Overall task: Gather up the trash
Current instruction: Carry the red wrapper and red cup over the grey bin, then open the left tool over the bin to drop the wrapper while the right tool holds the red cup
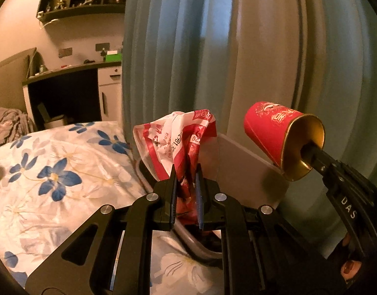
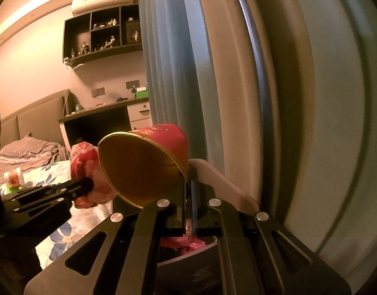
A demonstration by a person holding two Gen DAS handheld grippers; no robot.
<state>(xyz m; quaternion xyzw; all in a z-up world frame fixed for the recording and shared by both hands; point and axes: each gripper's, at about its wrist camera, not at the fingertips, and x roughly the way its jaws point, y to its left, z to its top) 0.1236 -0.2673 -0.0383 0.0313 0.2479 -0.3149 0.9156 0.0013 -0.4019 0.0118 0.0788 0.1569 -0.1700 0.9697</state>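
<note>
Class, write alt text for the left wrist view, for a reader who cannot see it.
The left claw grips a crumpled red-and-white plastic wrapper above a bin beside a floral bedspread. At right, the right claw holds a red paper cup by its rim, gold inside showing, against blue curtains.

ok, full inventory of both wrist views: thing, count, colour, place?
crumpled plastic wrapper: 1, red-white, clamped in left gripper
paper cup: 1, red outside, gold inside, rim pinched by right gripper
trash bin: 1, dark, open below both grippers, beside bed
floral bedspread: 1, white-blue, left
curtain: 1, blue-grey, behind
wall shelf with figurines: 1, dark
left gripper: 1, black
right gripper: 1, black
</note>
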